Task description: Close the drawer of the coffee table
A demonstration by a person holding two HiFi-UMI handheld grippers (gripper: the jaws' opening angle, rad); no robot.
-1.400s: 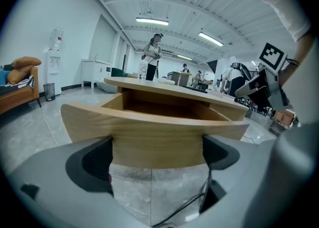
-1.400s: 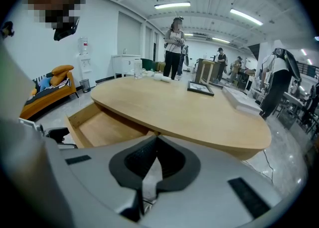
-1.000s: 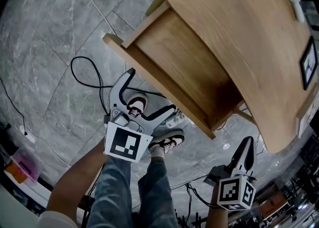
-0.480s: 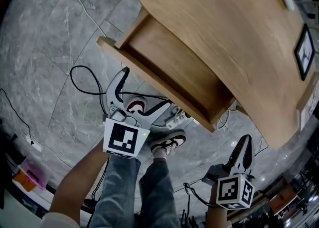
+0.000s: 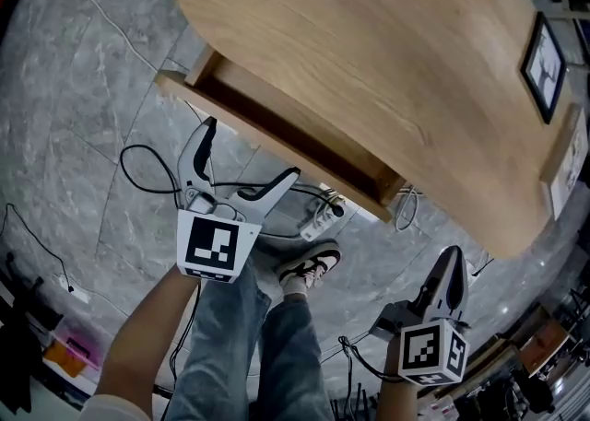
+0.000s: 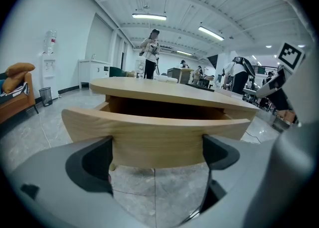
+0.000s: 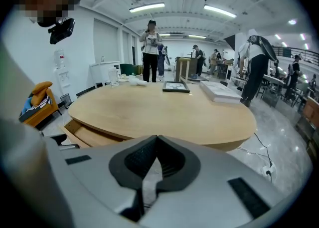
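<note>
The bench (image 5: 369,51) is round and made of smooth, pale wood with thin grain lines. Its drawer (image 6: 154,139) sits under the near edge of the top and is pulled part way out. The drawer is wood too, and its front is a long curved board. Only a thin strip of the inside shows from above. It is dark in there, and all I can see is wood walls. The left hand-held gripper (image 5: 253,147) is spread wide open and grasps nothing. Its two grey tips sit right up against the curved front and look to be touching it. The right hand-held gripper (image 5: 455,258) is clenched tight with nothing in it, and it is held apart from the bench near the right side. On the far part of the top lie a flat picture in a dark frame (image 7: 175,86) and a flat white box (image 7: 219,91). The floor (image 5: 83,87) is grey stone with pale veins, cut in big tiles. Black cables (image 5: 147,157) and a white plug strip (image 5: 318,221) lie on it under the drawer. Blue jeans (image 5: 240,336) and a black and white shoe (image 5: 309,263) show below.
</note>
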